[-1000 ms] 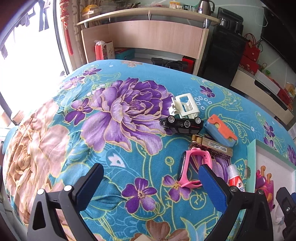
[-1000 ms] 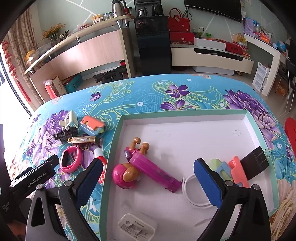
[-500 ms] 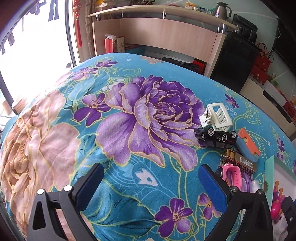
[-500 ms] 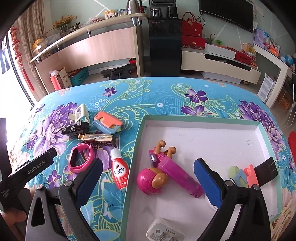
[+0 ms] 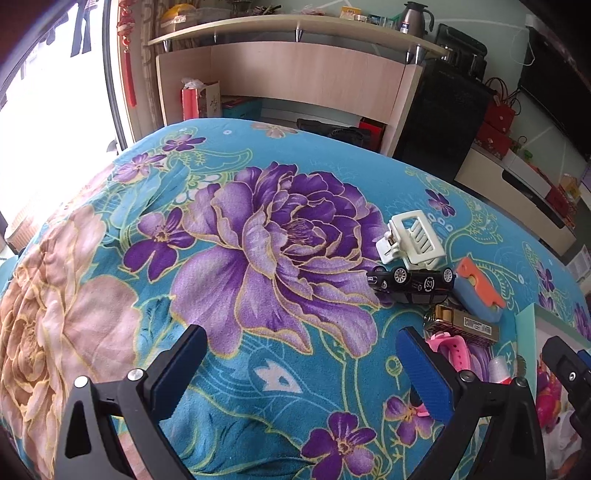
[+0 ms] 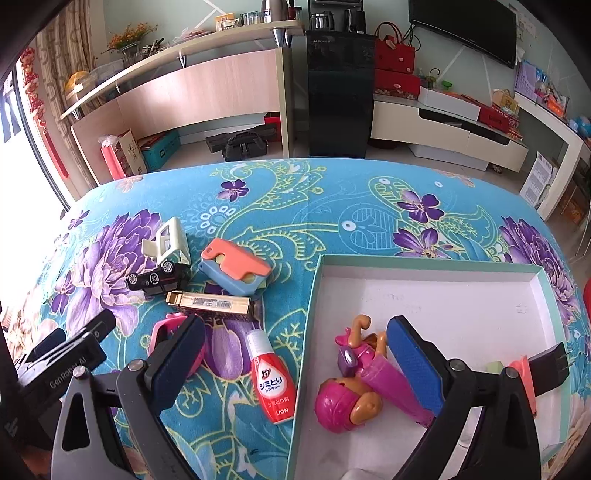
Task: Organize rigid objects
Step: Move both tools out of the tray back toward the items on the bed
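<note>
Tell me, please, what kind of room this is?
Probably a home living room: a wall television, a low cabinet with red gift bags, and a table under a flowered cloth.

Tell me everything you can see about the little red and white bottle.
The small bottle lies on its side on the floral cloth, just left of the tray's green rim. It looks like plastic: white cap and shoulder pointing away, red body with white Japanese lettering and LION. It lies between the right gripper's open fingers, untouched.

Red-capped bottle flat on cloth beside white tray; pink toys inside.
</note>
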